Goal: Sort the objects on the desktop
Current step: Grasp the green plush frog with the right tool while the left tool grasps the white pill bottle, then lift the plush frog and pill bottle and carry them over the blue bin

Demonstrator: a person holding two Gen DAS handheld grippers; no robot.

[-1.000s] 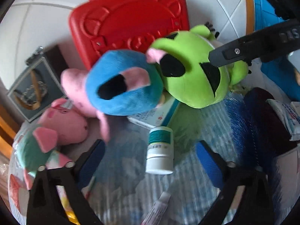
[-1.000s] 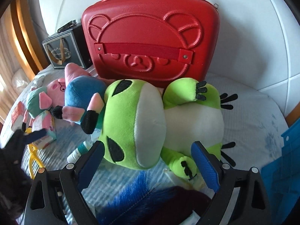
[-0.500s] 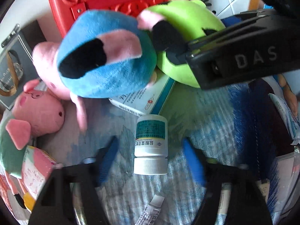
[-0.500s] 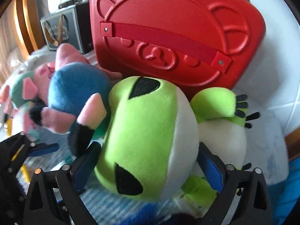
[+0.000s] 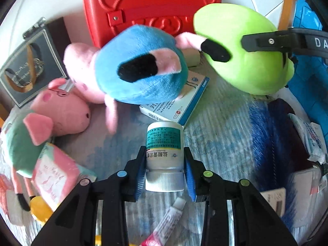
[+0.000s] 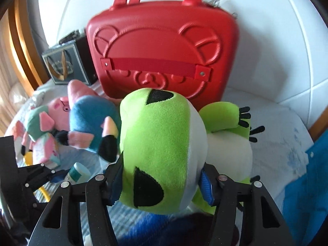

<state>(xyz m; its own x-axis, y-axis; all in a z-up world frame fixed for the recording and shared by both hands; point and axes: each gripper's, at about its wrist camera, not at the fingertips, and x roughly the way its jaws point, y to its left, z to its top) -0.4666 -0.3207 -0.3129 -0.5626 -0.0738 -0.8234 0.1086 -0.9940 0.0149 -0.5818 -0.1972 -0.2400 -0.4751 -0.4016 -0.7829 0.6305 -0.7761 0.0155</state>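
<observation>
Medicine bottle (image 5: 164, 153) lies on the striped cloth (image 5: 221, 127), pinched across its neck by my left gripper (image 5: 165, 174), whose jaws have just closed; I'd lift straight, clear of the medicine box (image 5: 182, 106). My right gripper (image 6: 162, 186), just closing, squeezes the green frog plush (image 6: 162, 149) before the red case (image 6: 162, 47)

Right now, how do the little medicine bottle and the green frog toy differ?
The medicine bottle is small, hard and white with a teal label; the green frog toy is big, soft and lime green with a white belly. The bottle fits neatly in the left gripper; the frog's head bulges out of the right gripper. Both are clamped, the jaws having just closed in.
</observation>
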